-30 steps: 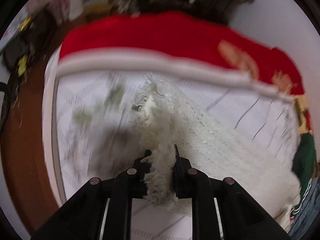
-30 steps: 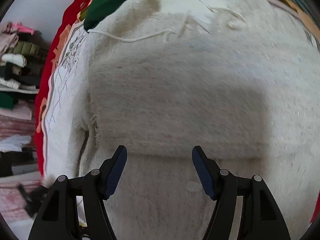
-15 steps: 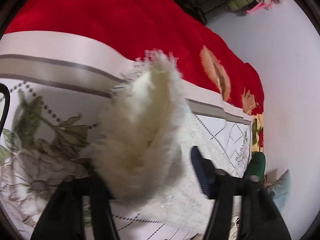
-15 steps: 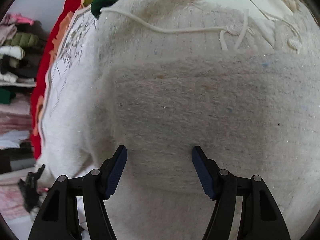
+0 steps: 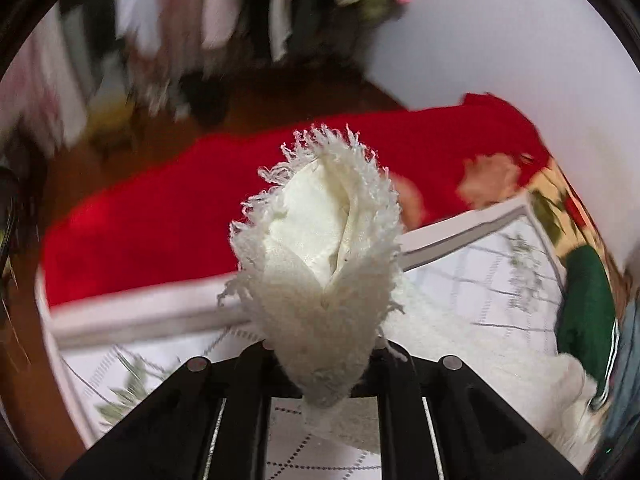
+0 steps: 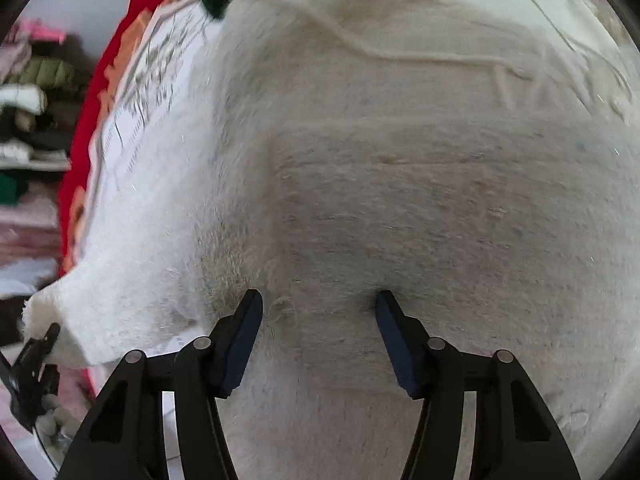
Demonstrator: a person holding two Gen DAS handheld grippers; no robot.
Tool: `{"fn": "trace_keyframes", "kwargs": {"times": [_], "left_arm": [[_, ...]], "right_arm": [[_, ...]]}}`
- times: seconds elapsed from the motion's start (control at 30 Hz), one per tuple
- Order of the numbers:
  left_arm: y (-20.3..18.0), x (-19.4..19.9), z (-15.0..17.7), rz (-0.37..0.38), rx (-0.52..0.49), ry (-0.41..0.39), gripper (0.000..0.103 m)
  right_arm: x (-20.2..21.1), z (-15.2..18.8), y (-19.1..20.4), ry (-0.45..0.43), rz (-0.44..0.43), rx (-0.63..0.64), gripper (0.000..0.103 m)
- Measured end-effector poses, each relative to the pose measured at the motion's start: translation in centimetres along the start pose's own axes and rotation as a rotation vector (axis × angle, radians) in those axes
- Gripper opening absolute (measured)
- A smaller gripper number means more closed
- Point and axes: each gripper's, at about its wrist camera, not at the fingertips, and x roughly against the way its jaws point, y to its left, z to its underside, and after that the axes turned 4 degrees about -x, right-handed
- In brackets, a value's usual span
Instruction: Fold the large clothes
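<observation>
Now the left gripper [image 5: 324,354], jaws again pinching the fluffy cream knitted sweater [image 6: 400,200] cuff, lifts it toward 12 o'clock (fold starting); right gripper [image 6: 318,320], jaws spread, presses the body on the bed [image 5: 500,280].

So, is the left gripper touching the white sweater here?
Touching. The left wrist view shows the left gripper shut on the sweater's fringed cuff, the fabric bunched between its fingers.

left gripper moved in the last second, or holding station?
Yes. The left gripper, shut on the fuzzy sleeve cuff, has tilted up: the red blanket sits lower in its view and the clothes rack has appeared.
</observation>
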Motion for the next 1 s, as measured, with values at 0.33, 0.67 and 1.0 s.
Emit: {"fn": "trace_keyframes", "kwargs": {"times": [0.33,0.67,1.0], "left_arm": [[-23.9,10.7,7.2,0.236,-0.526,-0.013,0.007],[-45.6,14.0,29.6,0.527,-0.865,0.256,0.008],[-49.5,10.8,33.9,0.551,-0.918,0.409,0.090]], "right_arm": [[10.8,1.2,-12.8,-0.146,0.076,-0.123,0.074],[18.7,3.9,-33.3,-0.201,0.186,-0.344,0.074],[20.6,5.6,-42.5,-0.208,0.186,-0.438,0.074]]}}
